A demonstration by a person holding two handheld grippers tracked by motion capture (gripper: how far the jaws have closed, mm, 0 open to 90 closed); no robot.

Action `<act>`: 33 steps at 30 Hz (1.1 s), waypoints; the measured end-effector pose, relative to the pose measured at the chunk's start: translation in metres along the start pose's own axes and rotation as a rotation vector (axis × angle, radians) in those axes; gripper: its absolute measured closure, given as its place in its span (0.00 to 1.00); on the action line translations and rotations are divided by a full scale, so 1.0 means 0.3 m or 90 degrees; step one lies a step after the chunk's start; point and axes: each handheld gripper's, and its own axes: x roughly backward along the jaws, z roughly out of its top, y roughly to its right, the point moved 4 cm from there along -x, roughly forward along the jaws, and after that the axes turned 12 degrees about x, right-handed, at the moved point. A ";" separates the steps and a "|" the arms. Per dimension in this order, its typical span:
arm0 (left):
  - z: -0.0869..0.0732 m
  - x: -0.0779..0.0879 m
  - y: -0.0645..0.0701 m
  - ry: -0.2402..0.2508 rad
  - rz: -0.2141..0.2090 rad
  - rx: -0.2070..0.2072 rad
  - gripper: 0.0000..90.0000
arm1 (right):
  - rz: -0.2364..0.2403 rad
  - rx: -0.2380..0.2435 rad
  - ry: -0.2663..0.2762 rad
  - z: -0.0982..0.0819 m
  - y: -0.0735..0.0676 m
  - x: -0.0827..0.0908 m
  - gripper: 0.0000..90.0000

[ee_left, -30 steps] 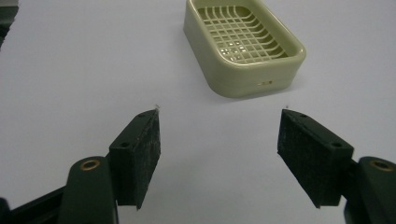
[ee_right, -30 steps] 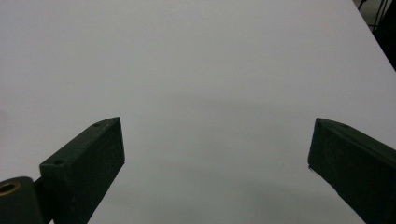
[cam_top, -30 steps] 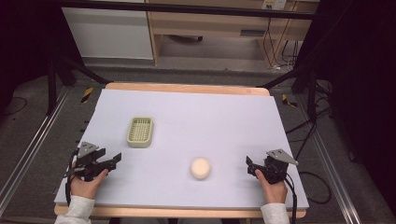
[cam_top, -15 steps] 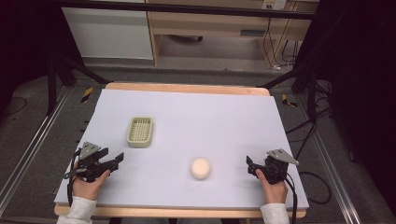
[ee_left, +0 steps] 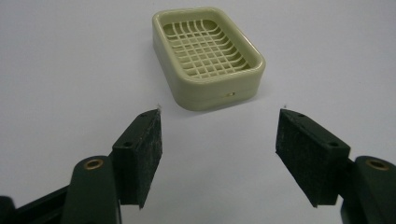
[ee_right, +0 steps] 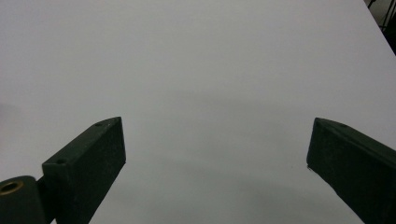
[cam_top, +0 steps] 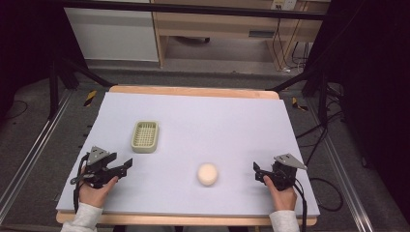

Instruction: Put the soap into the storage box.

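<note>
The left hand-held gripper [cam_top: 126,164] rests low on the table [cam_top: 232,125] at about eight o'clock, jaws spread wide with nothing between them. Its own view looks straight at the pale green soap dish [ee_left: 208,56], which sits just ahead toward eleven o'clock, upright with its grid floor bare. The right hand-held gripper [cam_top: 256,170] sits at about four o'clock, jaws also wide apart and empty, facing bare table. Between the two, near six o'clock, lies a round cream soap bar [cam_top: 207,174], well apart from the dish. I'd guess the smooth rounded bar could squirt out of a pinch taken off-centre, and a careless reach could shove the light dish sliding.
</note>
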 end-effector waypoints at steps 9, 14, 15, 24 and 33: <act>0.006 -0.004 0.043 0.003 -0.017 -0.018 0.35 | 0.001 0.001 -0.004 0.002 -0.006 -0.002 0.05; 0.007 -0.010 0.065 -0.001 -0.025 -0.028 0.35 | 0.001 0.002 -0.003 0.002 -0.004 -0.002 0.05; 0.007 -0.013 0.071 0.001 -0.026 -0.027 0.35 | 0.001 0.001 -0.003 0.002 -0.004 -0.002 0.05; 0.007 -0.014 0.118 -0.003 -0.040 -0.048 0.35 | 0.004 0.000 0.000 0.004 -0.002 -0.001 0.05; 0.003 -0.020 0.164 -0.006 -0.054 -0.066 0.34 | 0.006 0.001 0.000 0.004 -0.004 -0.002 0.05</act>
